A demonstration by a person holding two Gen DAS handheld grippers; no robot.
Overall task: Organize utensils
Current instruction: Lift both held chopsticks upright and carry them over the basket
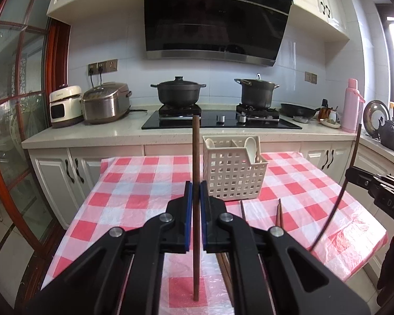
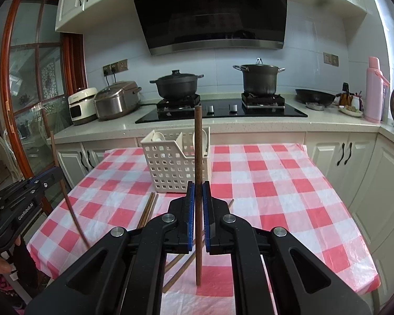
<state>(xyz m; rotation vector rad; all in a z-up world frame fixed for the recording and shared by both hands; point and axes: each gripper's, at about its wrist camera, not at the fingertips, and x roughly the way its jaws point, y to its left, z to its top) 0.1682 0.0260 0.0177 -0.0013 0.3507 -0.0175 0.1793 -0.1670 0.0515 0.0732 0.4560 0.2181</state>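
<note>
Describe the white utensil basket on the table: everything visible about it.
The white basket looks like plastic, rectangular, with walls pierced by a grid of square holes. A divider splits it into compartments. It stands upright on the red-and-white checked tablecloth, toward the far edge. White spoons lean inside. No gripper touches it; loose chopsticks lie in front.

Glossy plastic tablecloth (image 1: 149,183), matt wooden chopsticks (image 1: 279,214), perforated plastic basket (image 1: 231,176).

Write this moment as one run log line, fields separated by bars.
left gripper: shut on chopstick | right gripper: shut on second chopstick | white basket: holds spoons | loose chopsticks on table
</note>
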